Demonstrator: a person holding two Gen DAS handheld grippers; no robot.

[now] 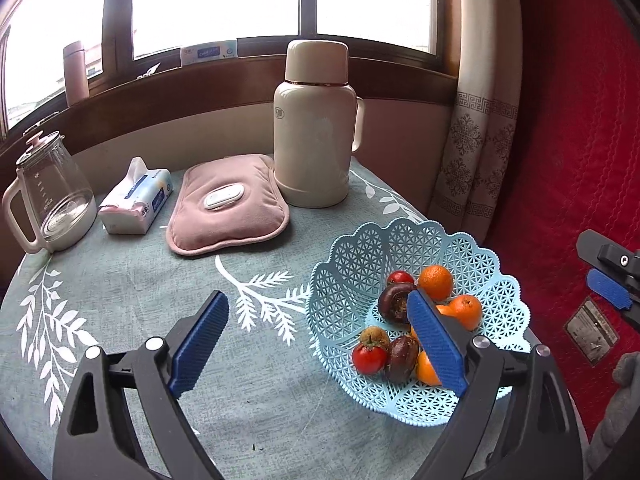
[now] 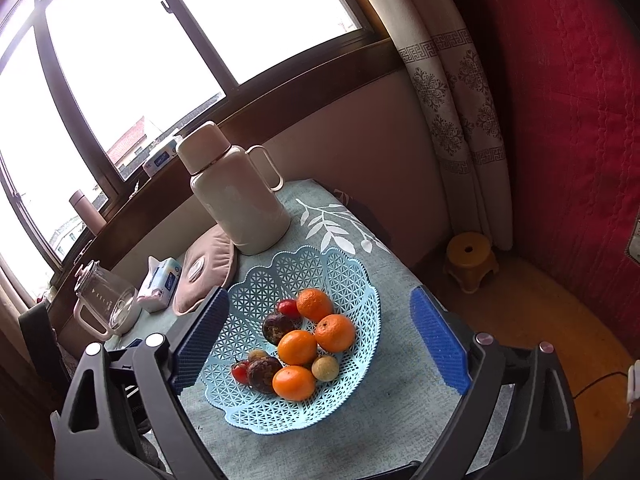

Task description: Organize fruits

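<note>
Mostly smooth round fruits (image 2: 297,347) in scalloped lattice plastic basket (image 2: 256,300).

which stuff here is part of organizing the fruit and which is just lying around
Job: light blue lattice plastic basket; round orange tangerines; small red tomatoes; dark purple wrinkled fruits.

Lying about: cream thermos flask; pink padded hot-water bag; tissue pack; glass kettle.
</note>
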